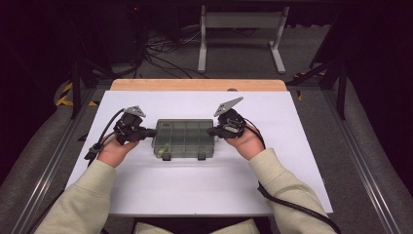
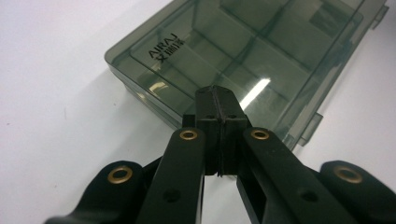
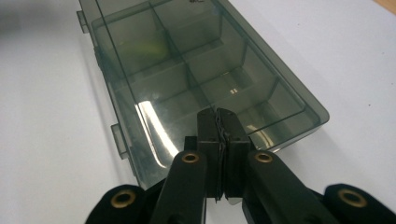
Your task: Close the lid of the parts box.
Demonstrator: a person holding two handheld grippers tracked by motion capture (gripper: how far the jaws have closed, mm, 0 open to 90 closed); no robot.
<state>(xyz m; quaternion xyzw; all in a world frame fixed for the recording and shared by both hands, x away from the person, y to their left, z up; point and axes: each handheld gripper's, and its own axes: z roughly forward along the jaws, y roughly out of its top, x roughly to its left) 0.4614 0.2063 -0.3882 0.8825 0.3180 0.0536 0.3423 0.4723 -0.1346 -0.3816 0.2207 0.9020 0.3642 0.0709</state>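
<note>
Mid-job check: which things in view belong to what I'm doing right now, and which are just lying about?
In the job:
- smoky clear compartment box, lid closed
- left hand-held gripper, jaws shut, tip at the box's left end
- right hand-held gripper, jaws shut, tip at the box's right end

Lying about:
- white table that bears the box
- white metal stand on the floor beyond
- loose cables on the floor

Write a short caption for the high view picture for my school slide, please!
Two shut grippers, left gripper and right gripper, meet the ends of a smoky see-through box on a white table.
</note>
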